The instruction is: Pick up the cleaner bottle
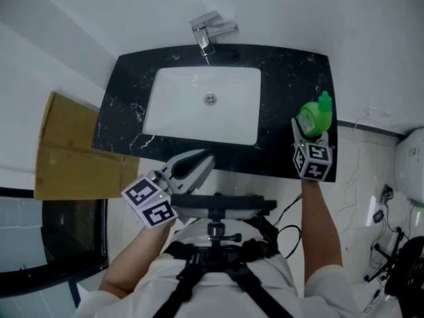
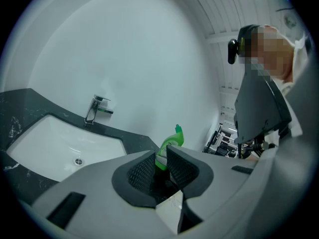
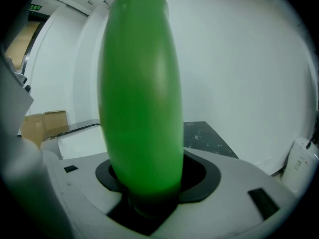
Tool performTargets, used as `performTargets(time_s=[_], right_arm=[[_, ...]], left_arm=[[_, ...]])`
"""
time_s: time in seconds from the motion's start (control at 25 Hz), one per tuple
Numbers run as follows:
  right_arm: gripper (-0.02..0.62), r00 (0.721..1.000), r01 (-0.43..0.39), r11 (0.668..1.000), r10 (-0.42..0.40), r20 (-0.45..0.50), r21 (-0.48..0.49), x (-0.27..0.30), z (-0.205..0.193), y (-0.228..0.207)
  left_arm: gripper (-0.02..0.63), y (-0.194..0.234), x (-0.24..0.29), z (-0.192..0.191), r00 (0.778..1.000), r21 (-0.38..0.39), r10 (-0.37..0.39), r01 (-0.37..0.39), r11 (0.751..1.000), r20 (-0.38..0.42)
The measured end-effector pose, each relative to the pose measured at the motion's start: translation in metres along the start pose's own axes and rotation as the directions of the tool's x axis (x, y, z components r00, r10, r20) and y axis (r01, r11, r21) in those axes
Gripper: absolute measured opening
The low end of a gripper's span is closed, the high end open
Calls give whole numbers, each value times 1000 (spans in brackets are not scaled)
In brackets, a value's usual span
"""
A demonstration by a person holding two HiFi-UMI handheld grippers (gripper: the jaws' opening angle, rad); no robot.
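Note:
The green cleaner bottle (image 1: 313, 116) stands upright at the right end of the black counter (image 1: 285, 71). My right gripper (image 1: 310, 133) is shut on its body. In the right gripper view the cleaner bottle (image 3: 142, 93) fills the space between the jaws of the right gripper (image 3: 144, 183); whether its base touches the counter is hidden. My left gripper (image 1: 207, 161) hovers off the counter's front edge, below the basin, holding nothing. In the left gripper view the left gripper (image 2: 160, 167) has only a thin slit between its pads, and the cleaner bottle (image 2: 175, 136) shows beyond it.
A white basin (image 1: 179, 111) is set in the counter, with a chrome faucet (image 1: 207, 32) behind it. Flattened cardboard (image 1: 66, 144) leans at the left. A white fixture (image 1: 412, 164) and cables lie on the floor at the right.

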State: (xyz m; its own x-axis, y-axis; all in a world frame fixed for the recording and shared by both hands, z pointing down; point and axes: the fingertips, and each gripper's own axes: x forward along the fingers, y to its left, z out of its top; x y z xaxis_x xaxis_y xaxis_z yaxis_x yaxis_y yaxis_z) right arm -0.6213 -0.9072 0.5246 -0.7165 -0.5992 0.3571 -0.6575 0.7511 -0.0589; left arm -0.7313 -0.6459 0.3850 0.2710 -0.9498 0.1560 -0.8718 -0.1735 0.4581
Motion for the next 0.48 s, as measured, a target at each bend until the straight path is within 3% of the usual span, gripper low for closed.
performTargets(time_s=[0.48], right_arm=[[241,999,39,999,-40,4,17,4,0,-2]], left_arm=[[71,5,-9,-2,1000,-14,11,-11,1000,0]])
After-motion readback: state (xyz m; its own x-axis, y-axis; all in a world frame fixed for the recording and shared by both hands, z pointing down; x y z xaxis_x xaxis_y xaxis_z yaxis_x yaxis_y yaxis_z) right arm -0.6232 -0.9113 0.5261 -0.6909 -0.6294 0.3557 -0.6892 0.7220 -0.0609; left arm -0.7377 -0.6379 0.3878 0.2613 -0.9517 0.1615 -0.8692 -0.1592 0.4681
